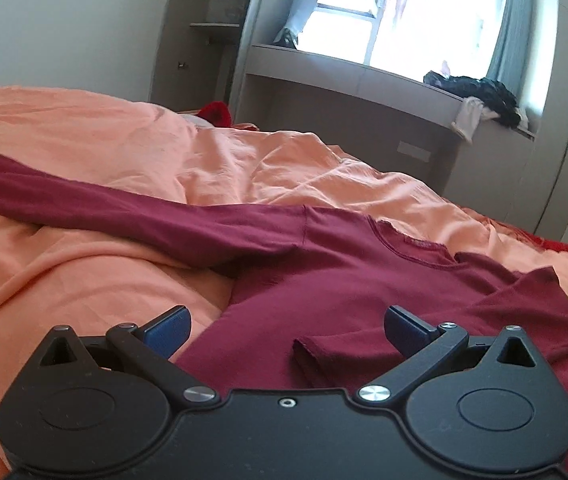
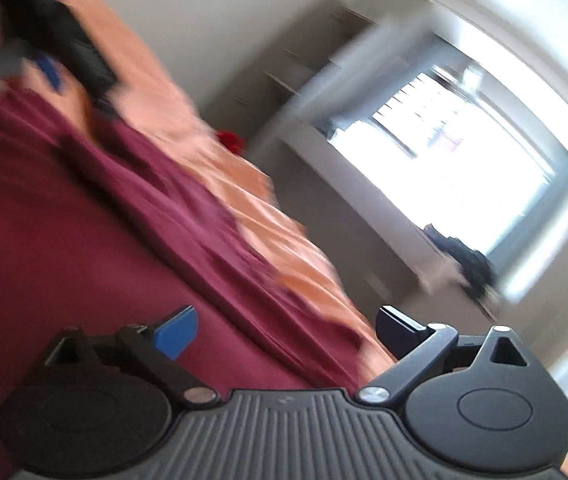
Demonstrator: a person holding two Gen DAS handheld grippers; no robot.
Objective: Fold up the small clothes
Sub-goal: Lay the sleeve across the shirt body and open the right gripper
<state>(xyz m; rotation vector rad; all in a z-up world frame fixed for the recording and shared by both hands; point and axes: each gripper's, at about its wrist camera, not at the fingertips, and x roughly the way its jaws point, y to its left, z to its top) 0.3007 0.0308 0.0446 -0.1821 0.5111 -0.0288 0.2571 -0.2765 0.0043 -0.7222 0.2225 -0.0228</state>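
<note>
**Maroon shirt flat on the bed, both tools wide apart**

Going left to right in the left wrist view: the orange sheet [image 1: 64, 280] is rumpled and covers the whole bed. One sleeve [image 1: 84, 200] of the shirt [image 1: 344, 280] stretches out to the far left across it. The shirt body lies in the middle, collar [image 1: 412, 246] on the far side, pretty flat. Its other sleeve [image 1: 424, 344] is folded in over the body, cuff pointing near-left. The left tool [image 1: 286, 330] hangs just over the near edge of the shirt with its blue fingers [image 1: 166, 334] spread wide, nothing between them. Can't tell if it touches the cloth.

Far behind: a shelf unit [image 1: 212, 28] on the left, then a window [image 1: 404, 12] with a ledge [image 1: 364, 76], and a dark pile of clothes [image 1: 480, 94] at the right end of that ledge.

The right wrist view is tilted and badly blurred. At its top left the left tool [image 2: 50, 72] shows up again over the shirt [image 2: 84, 220]. The shirt fills the left and middle, with the sheet [image 2: 292, 248] beyond it. The right tool [image 2: 286, 330] is over the shirt, fingers [image 2: 178, 330] also wide apart, gripping nothing. The window [image 2: 464, 160] is a bright smear on the right.
</note>
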